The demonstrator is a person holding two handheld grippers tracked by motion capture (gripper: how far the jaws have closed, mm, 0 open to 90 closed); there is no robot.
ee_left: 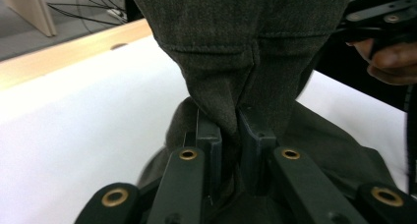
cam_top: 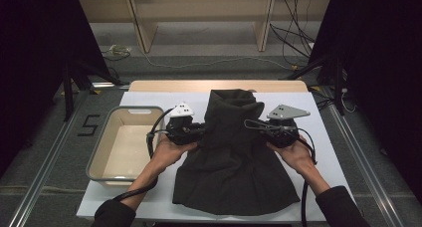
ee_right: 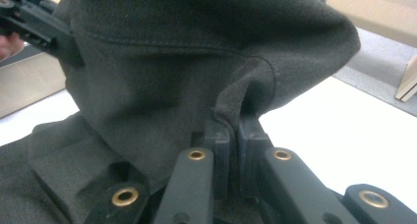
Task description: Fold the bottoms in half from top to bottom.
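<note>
A dark grey garment (cam_top: 234, 162) lies on the white table cover (cam_top: 318, 137), its lower part spread toward the person and its upper part lifted and bunched. My left gripper (cam_top: 201, 132) is shut on the garment's left edge; in the left gripper view (ee_left: 230, 130) the seamed cloth (ee_left: 236, 52) is pinched between the jaws. My right gripper (cam_top: 259, 130) is shut on the right edge; in the right gripper view (ee_right: 231, 135) a fold of the cloth (ee_right: 187, 71) runs down between the pads. Both hands hold the cloth above the table.
A beige plastic bin (cam_top: 107, 152) stands at the table's left, beside the left hand. The table's far wooden edge (cam_top: 219, 85) lies behind the garment. Wooden shelving (cam_top: 199, 18) and cables (cam_top: 293, 33) are on the floor beyond.
</note>
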